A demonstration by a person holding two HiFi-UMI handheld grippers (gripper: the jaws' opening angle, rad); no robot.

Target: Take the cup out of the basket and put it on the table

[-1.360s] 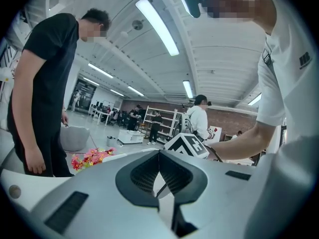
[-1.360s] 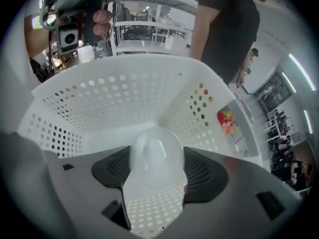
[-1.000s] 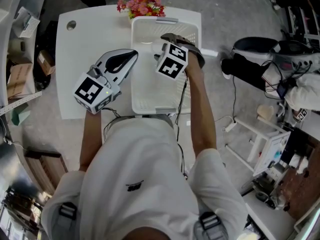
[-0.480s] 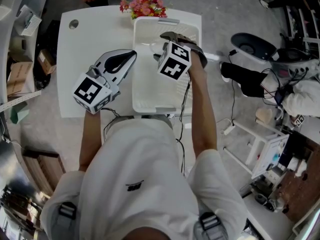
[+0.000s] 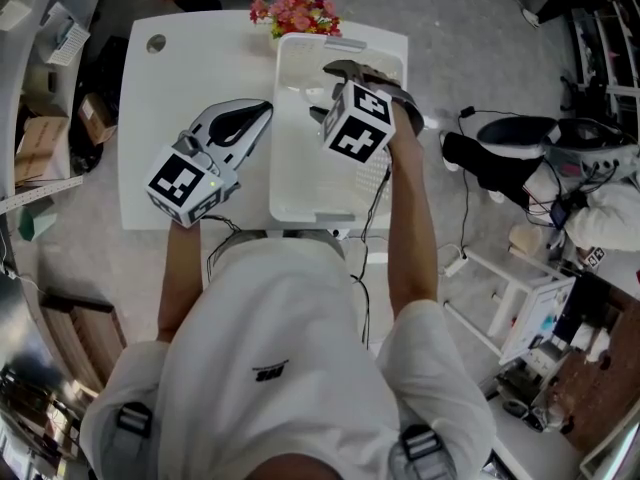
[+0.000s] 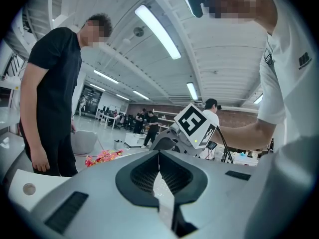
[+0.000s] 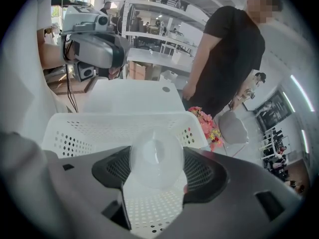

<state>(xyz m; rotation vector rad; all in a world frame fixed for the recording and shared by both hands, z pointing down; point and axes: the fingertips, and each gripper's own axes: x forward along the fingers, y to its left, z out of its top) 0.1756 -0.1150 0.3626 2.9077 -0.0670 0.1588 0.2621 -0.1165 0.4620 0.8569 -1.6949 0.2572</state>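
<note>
With the right gripper: clamped across the width of the cup between two dark, mesh-textured pads, jaws set broad to span it. As for the cup: clear, thin-walled plastic, round, seen end-on as a pale disc with a smaller circle inside, sitting inside the basket.

As for the basket: white moulded plastic, rectangular with rounded corners. Pierced through sides and bottom by rows of small round holes, finished on top with a smooth solid rim. Set on a plain white table, flat and matte, with one round hole near a far corner.

Just beside the basket's far end, at the table edge: a bunch of pink and yellow flowers, ruffled and soft against all the hard plastic. Beyond that, close to the table: a person in a black short-sleeved shirt.

Over on the left gripper: pressed together with nothing between. Smooth pale grey shell, black ribbed pads meeting along a thin vertical seam. Held above the bare part of the table, near the basket's left wall but not touching it.

On the back of each gripper: a white cube, sharp-edged, printed with black square markers.
</note>
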